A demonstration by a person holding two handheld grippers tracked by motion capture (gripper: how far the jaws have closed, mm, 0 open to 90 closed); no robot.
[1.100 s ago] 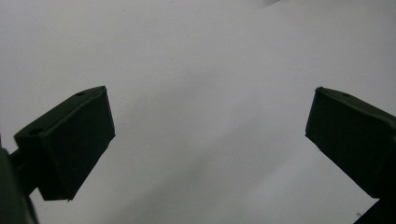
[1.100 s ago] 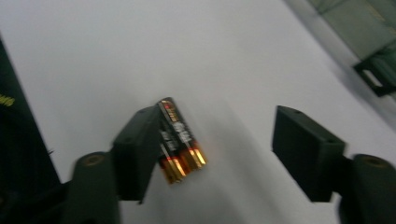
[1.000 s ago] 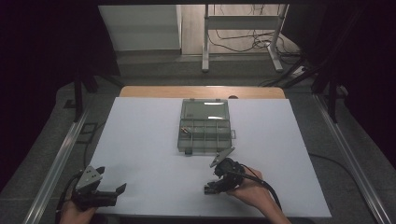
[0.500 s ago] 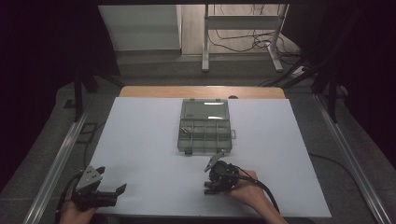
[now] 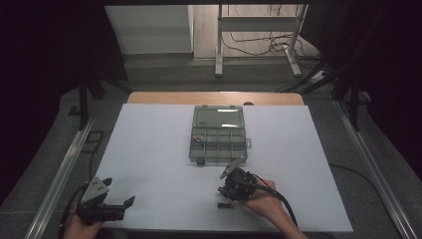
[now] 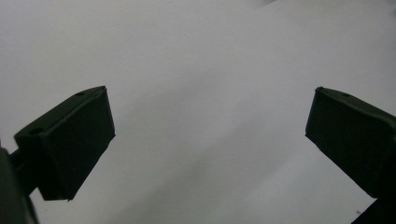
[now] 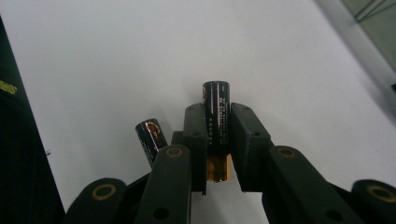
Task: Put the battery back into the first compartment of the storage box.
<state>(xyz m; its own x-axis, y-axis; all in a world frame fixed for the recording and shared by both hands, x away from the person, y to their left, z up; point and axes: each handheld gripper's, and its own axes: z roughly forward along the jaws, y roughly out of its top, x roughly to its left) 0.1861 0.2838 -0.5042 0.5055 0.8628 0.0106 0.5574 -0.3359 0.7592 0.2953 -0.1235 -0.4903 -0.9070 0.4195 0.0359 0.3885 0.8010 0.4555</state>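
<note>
A: High view?
B: Right hand-held gripper (image 5: 228,195) low over the white table (image 5: 149,149), near edge, just in front of a clear compartment box (image 5: 219,135). Left hand-held gripper (image 5: 117,208) at the near left corner, well apart.

A: Left gripper view?
B: Jaws spread wide, bare table between.

A: Right gripper view?
B: Just closed, pads clamped on a black battery (image 7: 216,116), gold end nearest the camera. Second battery (image 7: 150,139) lying just beside, left, outside the jaws.
</note>
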